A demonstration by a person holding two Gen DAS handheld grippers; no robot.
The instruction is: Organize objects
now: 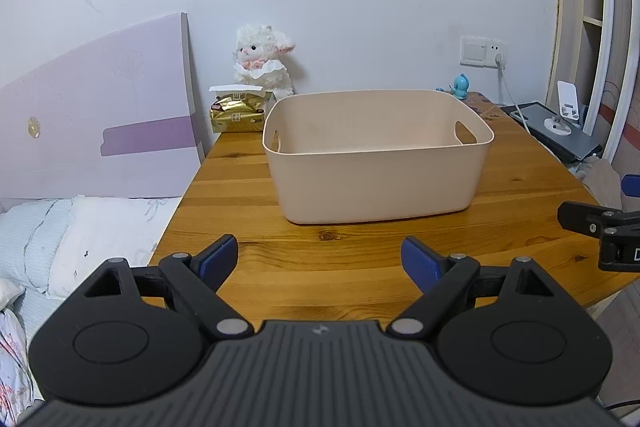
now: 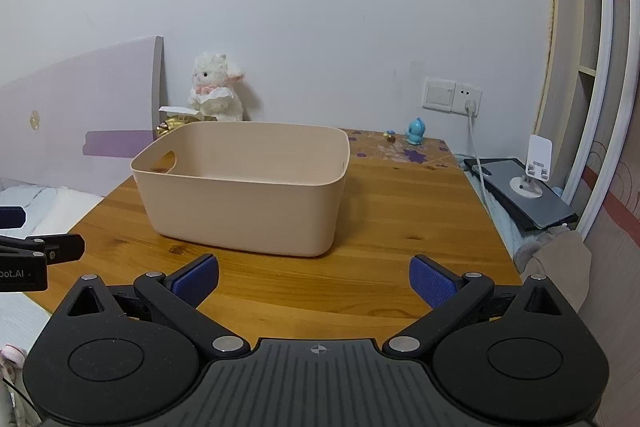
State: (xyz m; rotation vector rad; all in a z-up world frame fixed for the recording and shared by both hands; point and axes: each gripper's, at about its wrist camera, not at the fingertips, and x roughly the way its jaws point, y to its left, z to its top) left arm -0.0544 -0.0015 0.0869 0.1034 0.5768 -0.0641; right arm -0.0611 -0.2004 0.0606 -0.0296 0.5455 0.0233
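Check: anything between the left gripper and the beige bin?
Nothing. The left wrist view shows only bare wooden table between the open left gripper and the beige bin.

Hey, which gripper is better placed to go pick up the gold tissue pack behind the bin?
Probably left. The gold tissue pack sits off the beige bin's left rear corner, on that gripper's side. The left gripper and right gripper are both open and empty.

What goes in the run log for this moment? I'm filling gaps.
left tool: open, empty | right tool: open, empty | beige bin: on wooden table, nothing visible inside | stage: before first pick
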